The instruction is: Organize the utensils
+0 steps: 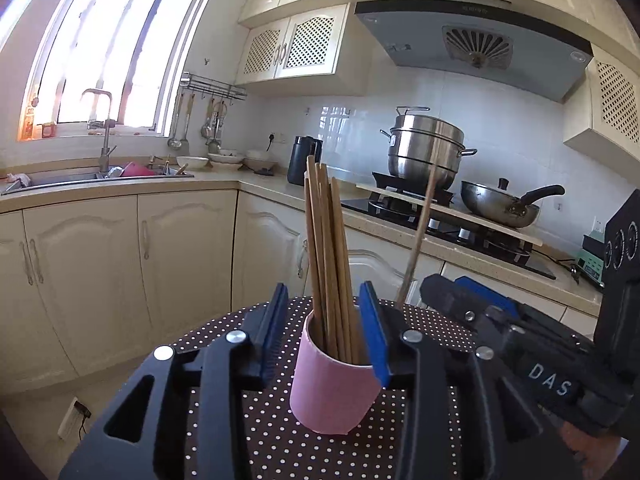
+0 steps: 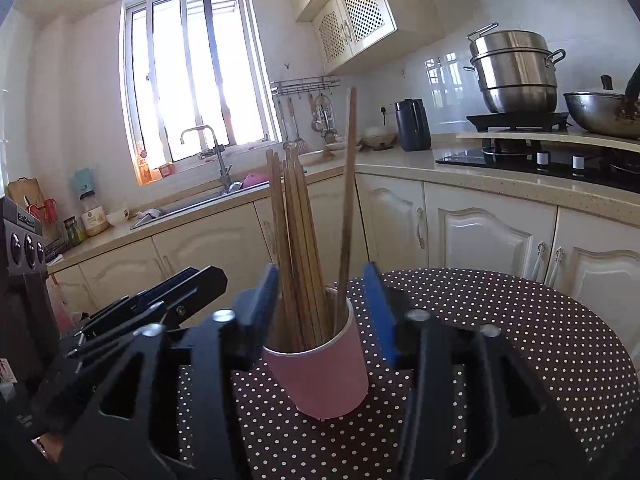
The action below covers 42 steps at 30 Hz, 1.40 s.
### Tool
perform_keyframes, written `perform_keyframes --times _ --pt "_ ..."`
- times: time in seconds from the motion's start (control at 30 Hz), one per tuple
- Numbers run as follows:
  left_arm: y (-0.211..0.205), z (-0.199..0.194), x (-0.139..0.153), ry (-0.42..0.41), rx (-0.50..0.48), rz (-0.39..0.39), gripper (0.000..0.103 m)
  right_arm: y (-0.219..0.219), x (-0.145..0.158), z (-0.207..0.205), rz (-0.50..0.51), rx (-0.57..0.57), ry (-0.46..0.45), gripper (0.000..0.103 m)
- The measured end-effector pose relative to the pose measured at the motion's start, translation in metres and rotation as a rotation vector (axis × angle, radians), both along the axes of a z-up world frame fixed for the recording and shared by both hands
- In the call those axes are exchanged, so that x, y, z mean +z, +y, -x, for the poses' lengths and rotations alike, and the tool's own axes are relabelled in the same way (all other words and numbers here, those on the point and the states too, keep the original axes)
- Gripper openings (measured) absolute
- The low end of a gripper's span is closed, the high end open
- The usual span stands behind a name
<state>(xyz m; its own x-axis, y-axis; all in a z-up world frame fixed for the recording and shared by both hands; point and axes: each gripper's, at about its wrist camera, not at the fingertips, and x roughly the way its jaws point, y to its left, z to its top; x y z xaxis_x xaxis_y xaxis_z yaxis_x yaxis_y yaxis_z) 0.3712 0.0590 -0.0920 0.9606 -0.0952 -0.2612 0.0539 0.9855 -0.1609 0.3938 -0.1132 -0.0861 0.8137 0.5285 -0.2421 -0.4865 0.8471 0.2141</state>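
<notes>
Both grippers' fingers apart, empty: left gripper (image 1: pixel 325 330), right gripper (image 2: pixel 325 312). Withdraw level, clear of pink cylindrical paper cup (image 1: pixel 332 390) holding wooden chopsticks (image 1: pixel 326 248), near far edge of polka-dot desk (image 2: pixel 540 340); avoid tipping.

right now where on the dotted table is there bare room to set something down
Bare dotted cloth lies right of the pink cup, out to the table edge nearest the stove. Around the cup it is crowded: both grippers flank it and chopsticks stick up.

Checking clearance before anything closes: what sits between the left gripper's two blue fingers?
The pink cup holding the wooden chopsticks stands between the left gripper's fingers, shown in the left wrist view.
</notes>
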Motion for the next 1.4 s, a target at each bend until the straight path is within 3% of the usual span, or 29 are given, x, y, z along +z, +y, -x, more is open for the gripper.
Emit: perform_keyframes --times 0.23,0.33,0.4,0.63,0.77,1.0,1.2,1.4 --pt "-0.006 0.051 0.029 -0.024 0.041 -0.045 0.055 -0.018 0.03 0.054 -0.024 -0.018 -0.034 0.051" --pt "-0.012 0.078 0.041 -0.037 0.033 -0.054 0.059 -0.028 0.044 0.085 -0.018 -0.032 -0.049 0.056" --pt "-0.017 0.098 0.05 -0.055 0.031 -0.067 0.063 -0.032 0.051 0.108 -0.008 -0.034 -0.076 0.065" --pt "-0.037 0.17 0.073 -0.113 0.001 -0.115 0.074 -0.045 0.071 0.194 0.087 -0.108 -0.186 0.076" --pt "-0.047 0.208 0.08 -0.133 -0.015 -0.144 0.074 -0.047 0.08 0.238 0.147 -0.165 -0.255 0.082" --pt "-0.053 0.269 0.092 -0.166 -0.032 -0.121 0.075 -0.052 0.086 0.301 0.203 -0.23 -0.316 0.088" --pt "-0.06 0.315 0.101 -0.213 -0.04 -0.101 0.075 -0.061 0.092 0.34 0.171 -0.269 -0.331 0.09" --pt "-0.068 0.355 0.11 -0.258 -0.011 -0.142 0.075 -0.066 0.094 0.371 0.149 -0.296 -0.331 0.092"
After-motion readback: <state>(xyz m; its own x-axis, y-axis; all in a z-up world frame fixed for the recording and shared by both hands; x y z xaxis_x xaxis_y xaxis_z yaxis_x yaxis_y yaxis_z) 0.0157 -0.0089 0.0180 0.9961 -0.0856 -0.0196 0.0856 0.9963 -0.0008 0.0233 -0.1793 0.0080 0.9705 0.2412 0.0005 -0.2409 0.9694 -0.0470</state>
